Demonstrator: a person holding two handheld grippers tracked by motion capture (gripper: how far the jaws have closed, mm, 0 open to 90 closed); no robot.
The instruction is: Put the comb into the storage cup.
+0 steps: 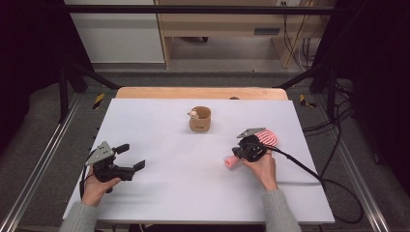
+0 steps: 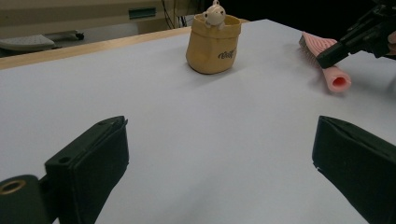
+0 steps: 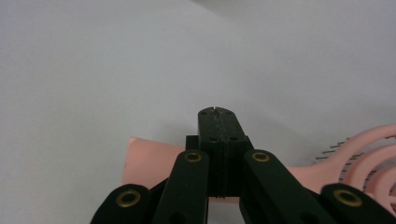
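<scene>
Riding above pink hairbrush (image 3: pixel 154 161), right gripper (image 3: pixel 218 112) jaws together

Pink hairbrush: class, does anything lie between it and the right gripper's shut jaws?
Nothing visible does. The right gripper, jaws shut, sits directly over the pink hairbrush handle, with bare white table around it.

A lab is showing here: black frame rails (image 1: pixel 63 87) are flanking the white table (image 1: pixel 159 193), cables (image 1: pixel 300 43) are hanging at upper right.

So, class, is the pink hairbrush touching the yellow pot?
Apart. The high view shows a wide strip of bare white table between the hairbrush and the pot; the left gripper view agrees.
</scene>
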